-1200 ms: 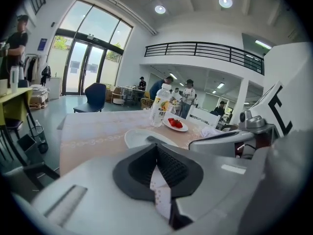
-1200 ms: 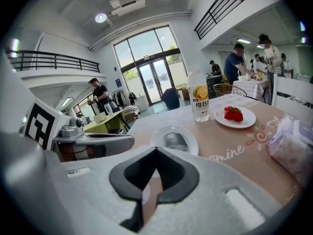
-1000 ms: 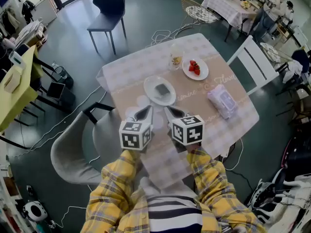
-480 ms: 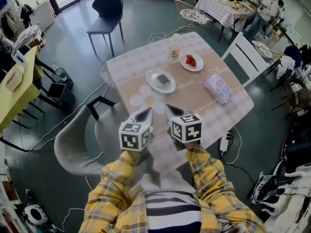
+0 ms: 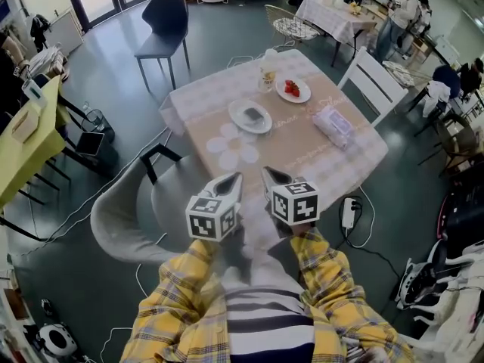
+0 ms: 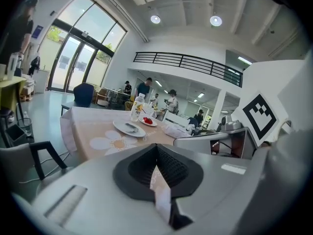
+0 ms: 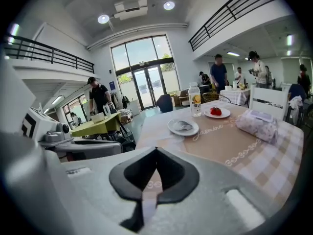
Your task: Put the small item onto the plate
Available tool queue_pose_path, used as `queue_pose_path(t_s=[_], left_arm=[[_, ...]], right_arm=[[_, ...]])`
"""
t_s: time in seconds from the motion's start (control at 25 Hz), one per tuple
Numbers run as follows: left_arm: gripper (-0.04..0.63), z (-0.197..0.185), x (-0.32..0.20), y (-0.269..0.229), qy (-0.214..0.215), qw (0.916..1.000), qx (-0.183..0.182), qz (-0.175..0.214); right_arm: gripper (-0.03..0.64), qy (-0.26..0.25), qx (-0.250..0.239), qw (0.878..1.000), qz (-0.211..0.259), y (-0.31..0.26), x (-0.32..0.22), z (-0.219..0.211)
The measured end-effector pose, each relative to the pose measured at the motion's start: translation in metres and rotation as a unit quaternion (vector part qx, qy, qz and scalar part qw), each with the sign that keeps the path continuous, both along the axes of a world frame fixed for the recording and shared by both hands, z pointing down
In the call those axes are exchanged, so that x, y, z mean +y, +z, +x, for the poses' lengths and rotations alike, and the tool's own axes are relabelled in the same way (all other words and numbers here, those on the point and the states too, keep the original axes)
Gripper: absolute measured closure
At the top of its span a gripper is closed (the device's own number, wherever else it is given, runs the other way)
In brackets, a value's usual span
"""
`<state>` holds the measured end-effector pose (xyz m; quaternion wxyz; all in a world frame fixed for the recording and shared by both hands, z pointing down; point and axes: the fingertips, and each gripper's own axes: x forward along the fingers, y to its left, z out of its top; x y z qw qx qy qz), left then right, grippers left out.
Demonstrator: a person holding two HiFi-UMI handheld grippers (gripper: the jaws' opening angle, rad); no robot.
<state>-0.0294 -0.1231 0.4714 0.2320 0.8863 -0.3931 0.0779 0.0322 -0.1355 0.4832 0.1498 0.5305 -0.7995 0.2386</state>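
A small dark item (image 5: pixel 252 115) lies on the white plate (image 5: pixel 240 121) on the near-left part of the square table (image 5: pixel 302 153). The same plate (image 6: pixel 128 128) (image 7: pixel 183 127) shows far ahead in both gripper views. My left gripper (image 5: pixel 231 181) and right gripper (image 5: pixel 270 175) hang side by side off the table's near corner, close to my body. Both are shut with nothing between the jaws, seen also as the left gripper (image 6: pixel 156 147) and the right gripper (image 7: pixel 155 152) in their own views.
On the table stand a second plate with red fruit (image 5: pixel 292 89), a bottle (image 5: pixel 268 69) and a wrapped tissue pack (image 5: pixel 333 125). A grey chair (image 5: pixel 140 214) sits at the table's near left and a white chair (image 5: pixel 372 82) at the right. A power strip (image 5: pixel 349 212) and cables lie on the floor.
The head view has drawn back, so the table and plate now sit farther from both grippers. The grippers keep their places side by side, still shut.
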Motion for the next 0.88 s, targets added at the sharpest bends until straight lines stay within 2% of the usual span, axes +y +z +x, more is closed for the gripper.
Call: queue_pose_path(t_s=[0.44,0.88], left_arm=[[0.594,0.001,0.054,0.001,0.038,0.9993,0.004,0.004],[0.594,-0.006,0.085,0.009,0.048,0.9987,0.014,-0.011]], right_arm=[[0.618,0.029,0.011,1.0,0.005,0.001,0.053,0.007],[0.618,0.056,0.015,0.998,-0.003,0.011,0.095,0.01]])
